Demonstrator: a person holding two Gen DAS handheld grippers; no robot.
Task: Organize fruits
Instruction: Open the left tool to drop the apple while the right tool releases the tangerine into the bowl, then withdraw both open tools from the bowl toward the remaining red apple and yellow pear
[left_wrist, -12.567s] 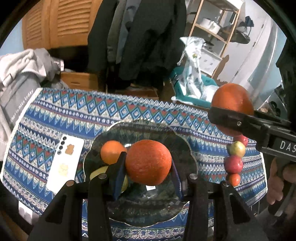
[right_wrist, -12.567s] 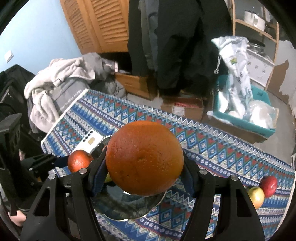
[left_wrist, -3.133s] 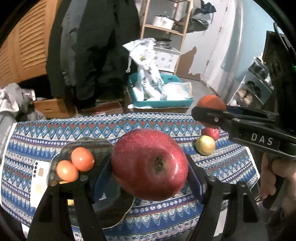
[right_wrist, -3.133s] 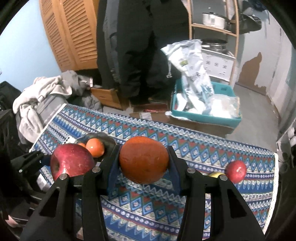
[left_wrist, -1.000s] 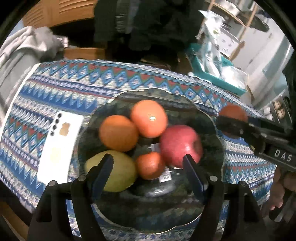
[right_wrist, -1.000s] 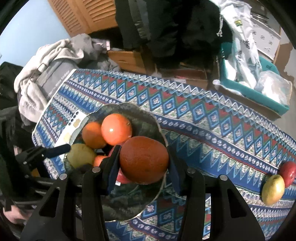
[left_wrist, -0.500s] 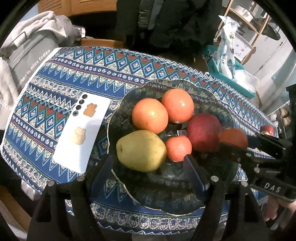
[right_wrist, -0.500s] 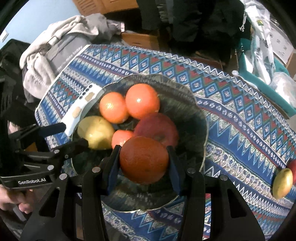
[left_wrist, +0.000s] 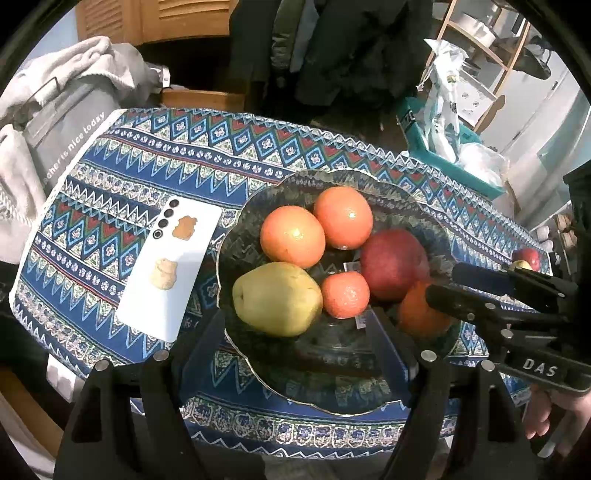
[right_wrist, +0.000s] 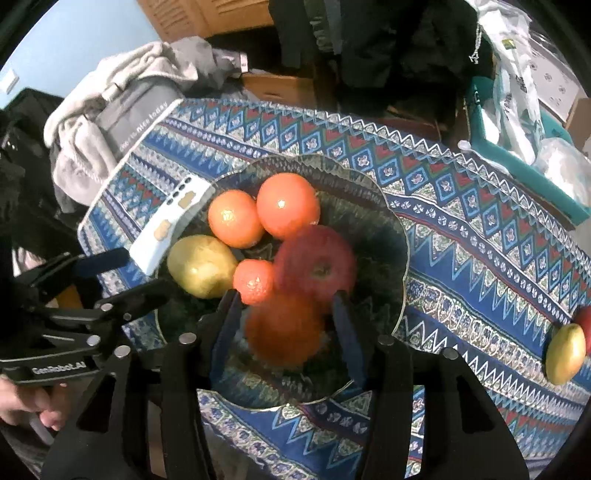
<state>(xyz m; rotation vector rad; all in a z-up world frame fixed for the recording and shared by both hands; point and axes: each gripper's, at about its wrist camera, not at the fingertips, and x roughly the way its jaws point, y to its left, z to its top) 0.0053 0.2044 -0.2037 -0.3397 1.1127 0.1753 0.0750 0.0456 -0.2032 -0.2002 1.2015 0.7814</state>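
Observation:
A dark glass bowl (left_wrist: 332, 391) (right_wrist: 391, 229) on the patterned cloth holds two oranges (left_wrist: 293, 236) (right_wrist: 288, 210), a yellow pear (left_wrist: 277, 299) (right_wrist: 201, 266), a small tangerine (left_wrist: 345, 295) (right_wrist: 254, 280) and a red apple (left_wrist: 393, 264) (right_wrist: 316, 264). My right gripper (right_wrist: 284, 325) has its jaws apart around a blurred orange (right_wrist: 284, 328) (left_wrist: 417, 314) over the bowl's near side. My left gripper (left_wrist: 299, 343) is open and empty at the bowl's near rim.
A white phone (left_wrist: 170, 269) lies on the cloth left of the bowl. A yellow fruit (right_wrist: 565, 354) and a red one (left_wrist: 526, 254) lie at the cloth's right end. Clothes, a teal crate and shelves stand beyond the table.
My right gripper's jaws have spread and the orange has dropped down between them into the bowl. My left gripper has pulled back a little from the bowl.

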